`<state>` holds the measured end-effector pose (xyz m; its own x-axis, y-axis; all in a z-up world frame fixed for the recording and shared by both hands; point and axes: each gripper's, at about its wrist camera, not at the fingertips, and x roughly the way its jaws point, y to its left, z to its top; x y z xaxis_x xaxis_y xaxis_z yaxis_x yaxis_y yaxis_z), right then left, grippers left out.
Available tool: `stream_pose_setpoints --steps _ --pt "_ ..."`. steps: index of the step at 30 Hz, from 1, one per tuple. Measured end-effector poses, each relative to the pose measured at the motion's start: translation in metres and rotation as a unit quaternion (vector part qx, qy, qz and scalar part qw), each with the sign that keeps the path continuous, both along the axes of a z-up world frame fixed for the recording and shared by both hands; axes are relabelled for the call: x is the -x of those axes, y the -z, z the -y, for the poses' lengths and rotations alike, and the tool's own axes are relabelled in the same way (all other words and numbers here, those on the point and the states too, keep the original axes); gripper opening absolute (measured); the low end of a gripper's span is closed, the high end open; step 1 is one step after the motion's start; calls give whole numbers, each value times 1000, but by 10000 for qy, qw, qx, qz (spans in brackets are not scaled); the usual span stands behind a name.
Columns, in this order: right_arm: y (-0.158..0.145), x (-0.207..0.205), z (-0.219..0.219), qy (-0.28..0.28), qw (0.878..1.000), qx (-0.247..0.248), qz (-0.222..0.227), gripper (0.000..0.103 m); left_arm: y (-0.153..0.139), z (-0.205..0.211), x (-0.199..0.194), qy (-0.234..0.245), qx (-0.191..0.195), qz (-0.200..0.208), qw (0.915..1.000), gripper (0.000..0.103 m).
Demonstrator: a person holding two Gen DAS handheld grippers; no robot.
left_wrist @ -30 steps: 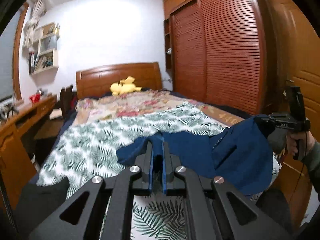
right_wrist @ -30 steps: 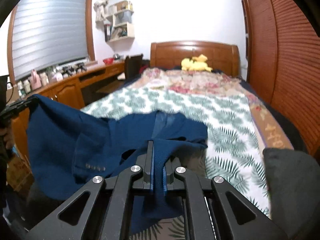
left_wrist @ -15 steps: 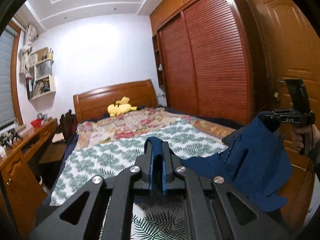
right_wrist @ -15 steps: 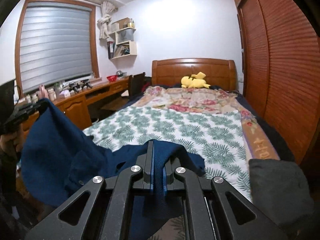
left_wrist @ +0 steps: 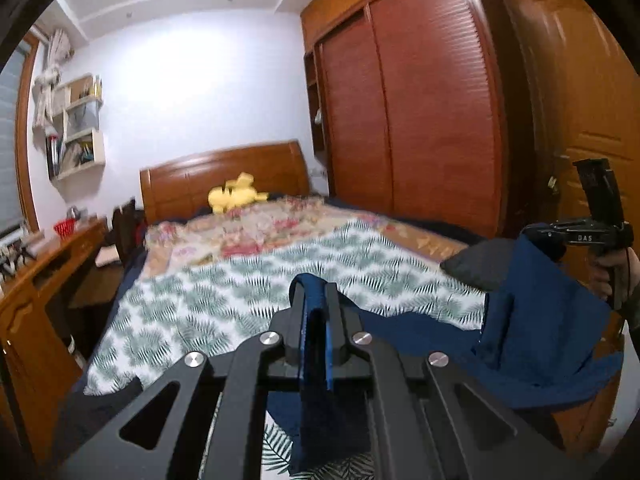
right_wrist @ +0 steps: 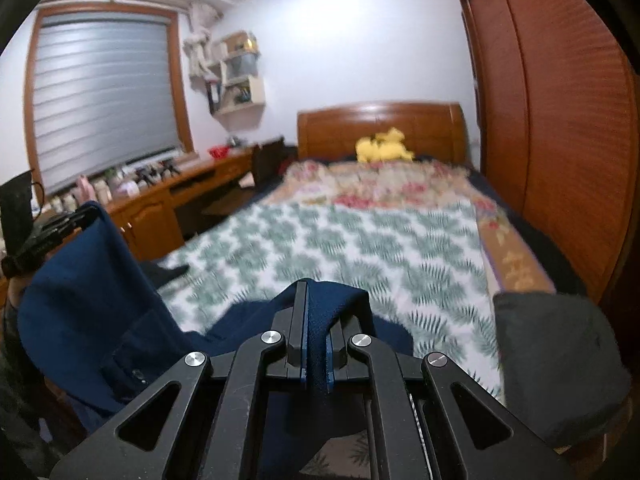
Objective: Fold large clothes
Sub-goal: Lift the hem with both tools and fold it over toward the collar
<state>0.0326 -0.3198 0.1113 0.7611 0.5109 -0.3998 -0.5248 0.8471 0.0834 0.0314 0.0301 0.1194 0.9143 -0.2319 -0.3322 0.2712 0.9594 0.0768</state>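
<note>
A dark blue jacket (left_wrist: 536, 332) hangs between my two grippers above the foot of the bed. My left gripper (left_wrist: 316, 300) is shut on one edge of it. My right gripper (right_wrist: 316, 308) is shut on another edge. The jacket (right_wrist: 92, 312) sags in the middle, and a buttoned cuff shows in the right wrist view. The right gripper also shows in the left wrist view (left_wrist: 532, 234), and the left gripper in the right wrist view (right_wrist: 86, 216), each holding the cloth up.
The bed has a leaf-print sheet (left_wrist: 248, 292) and a floral quilt (right_wrist: 384, 184) with a yellow plush toy (left_wrist: 236, 198) by the headboard. A wooden desk (right_wrist: 160, 200) runs along the left. A louvred wardrobe (left_wrist: 420, 112) and a door (left_wrist: 580, 100) stand right. A dark grey garment (right_wrist: 556, 364) lies on the bed's corner.
Both grippers have lifted the jacket off the bed. It was partly spread on the sheet and now hangs between them, higher and more taut.
</note>
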Motion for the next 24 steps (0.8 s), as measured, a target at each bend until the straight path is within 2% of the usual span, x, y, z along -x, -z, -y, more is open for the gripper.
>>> stream_pose_setpoints --steps 9,13,17,22,24 --pt "90 -96 -16 570 9965 385 -482 4 75 -15 -85 -401 227 -463 9979 3" --pt "121 -128 -23 794 9940 540 -519 4 101 -24 -111 -498 397 -506 9967 3" --pt "135 -148 -28 1019 9910 680 -535 4 116 -31 -135 -530 352 -511 9967 3" --pt "143 -169 -37 1377 9847 976 -440 5 132 -48 -160 -471 618 -559 9954 4" --pt "151 -181 -39 1512 9818 991 -588 8 139 -56 -166 -493 815 -592 9937 4"
